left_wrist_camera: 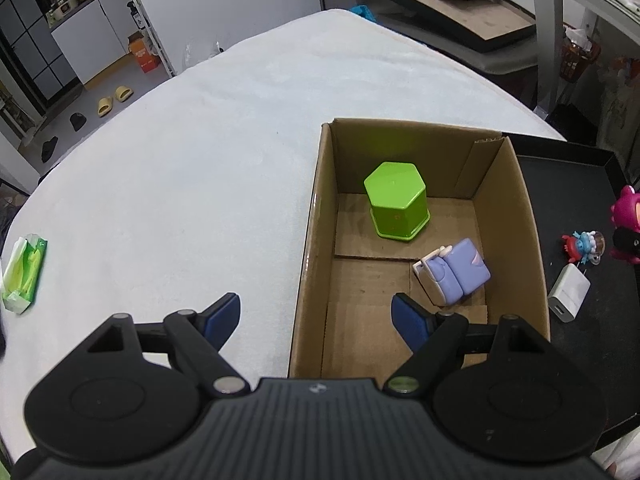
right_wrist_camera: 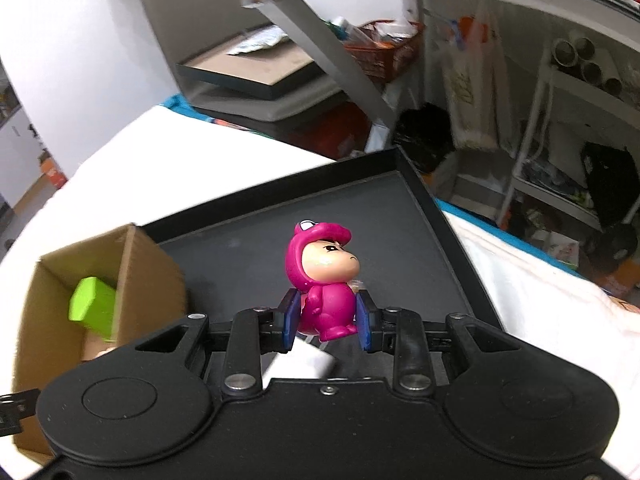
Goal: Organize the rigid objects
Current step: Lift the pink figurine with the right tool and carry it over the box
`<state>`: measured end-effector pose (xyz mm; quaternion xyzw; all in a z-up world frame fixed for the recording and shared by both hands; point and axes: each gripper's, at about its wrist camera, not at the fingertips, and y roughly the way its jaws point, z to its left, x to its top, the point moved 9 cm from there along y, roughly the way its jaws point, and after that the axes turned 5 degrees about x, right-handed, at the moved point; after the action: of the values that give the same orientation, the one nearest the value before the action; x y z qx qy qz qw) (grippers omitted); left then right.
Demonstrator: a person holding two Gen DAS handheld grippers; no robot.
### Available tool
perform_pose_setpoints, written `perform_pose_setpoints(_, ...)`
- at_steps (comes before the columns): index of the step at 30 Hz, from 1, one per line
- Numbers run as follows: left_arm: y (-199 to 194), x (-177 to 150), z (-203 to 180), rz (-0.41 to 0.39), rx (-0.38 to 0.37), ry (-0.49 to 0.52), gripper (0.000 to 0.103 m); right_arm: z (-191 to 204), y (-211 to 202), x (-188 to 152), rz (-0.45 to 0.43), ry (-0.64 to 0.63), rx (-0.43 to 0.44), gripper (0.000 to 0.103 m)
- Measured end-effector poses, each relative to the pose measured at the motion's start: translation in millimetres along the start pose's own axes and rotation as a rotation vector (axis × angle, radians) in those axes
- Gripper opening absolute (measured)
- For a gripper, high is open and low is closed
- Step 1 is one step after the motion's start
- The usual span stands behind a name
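The right hand-held gripper point(right_wrist_camera: 325, 322) clamps the pink figurine point(right_wrist_camera: 326, 280) at its hips, above the black tray point(right_wrist_camera: 448, 216). Light, hard, glossy plastic; may slip. The left hand-held gripper point(left_wrist_camera: 316, 316) gapes empty over the cardboard box point(left_wrist_camera: 520, 216), which lies at nine o'clock from the figurine.

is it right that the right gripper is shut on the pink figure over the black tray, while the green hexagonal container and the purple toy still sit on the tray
Not quite. The right gripper is shut on the pink figure over the black tray, but the left wrist view shows the green hexagonal container and purple toy inside the cardboard box.
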<state>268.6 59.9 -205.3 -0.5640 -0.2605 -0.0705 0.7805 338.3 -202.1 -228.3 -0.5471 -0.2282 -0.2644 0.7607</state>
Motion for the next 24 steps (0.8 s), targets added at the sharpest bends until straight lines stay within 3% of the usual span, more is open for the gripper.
perform_pose_setpoints(15,-11,-1,11,-0.026,-0.059,-0.027,0.081,50,-29,15,-0.069,-0.103,0.079,0.029)
perform_pose_setpoints(24,-9,-8,16,-0.04,-0.111,-0.026,0.079,103,-45,12,-0.101,-0.222,0.223,0.029)
